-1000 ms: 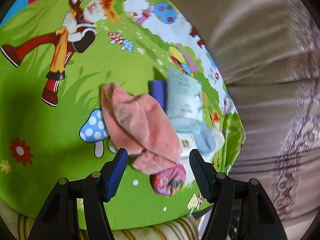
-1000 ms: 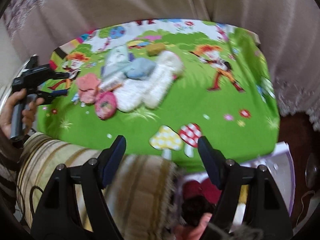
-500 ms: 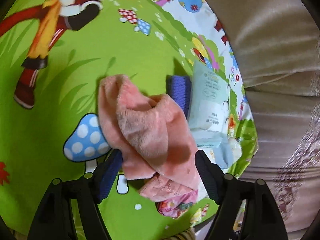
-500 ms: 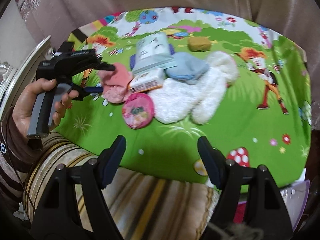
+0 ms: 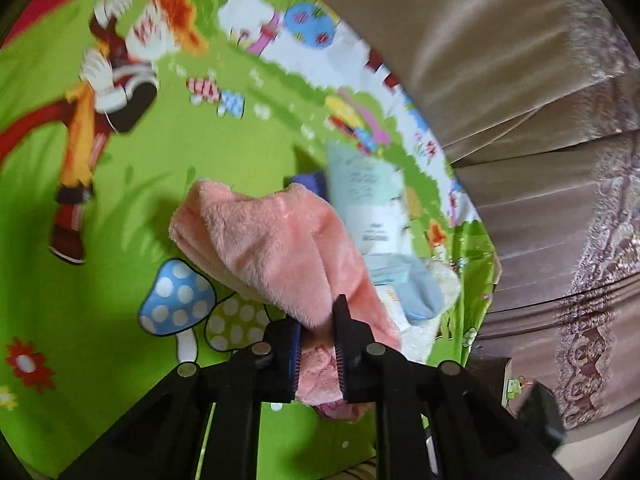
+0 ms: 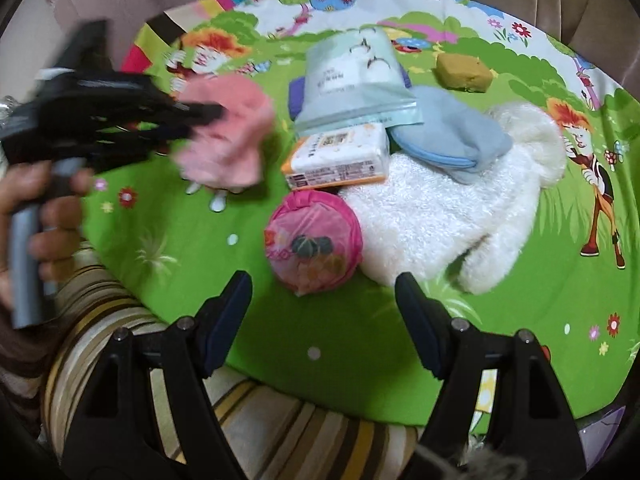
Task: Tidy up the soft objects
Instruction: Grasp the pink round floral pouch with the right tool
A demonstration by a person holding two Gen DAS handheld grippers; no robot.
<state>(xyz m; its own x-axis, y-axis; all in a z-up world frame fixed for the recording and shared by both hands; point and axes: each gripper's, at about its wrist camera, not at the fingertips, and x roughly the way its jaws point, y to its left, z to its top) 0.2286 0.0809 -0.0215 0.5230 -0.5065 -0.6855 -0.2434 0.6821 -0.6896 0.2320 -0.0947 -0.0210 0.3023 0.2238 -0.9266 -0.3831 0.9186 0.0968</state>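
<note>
- The left gripper point(image 5: 316, 340) has just been closing, and its jaws now pinch the pink fluffy cloth point(image 5: 276, 248) between them; the cloth is bunched up at the left side of the pile.
- The right gripper point(image 6: 324, 320) has its jaws spread wide with nothing between them, and it hangs above the green cartoon mat point(image 6: 168, 216), just in front of the round pink pouch point(image 6: 314, 244).
- Behind the pouch lies an orange-and-white tissue pack point(image 6: 340, 156), with a pale green packet point(image 6: 356, 84) leaning on top of it.
- A light blue sock point(image 6: 452, 132) rests on the white fluffy cloth point(image 6: 452, 216).
- A yellow-brown sponge point(image 6: 464, 70) sits apart, further back on the mat.
- A hand point(image 6: 44, 216) holds the handle of the left gripper.
</note>
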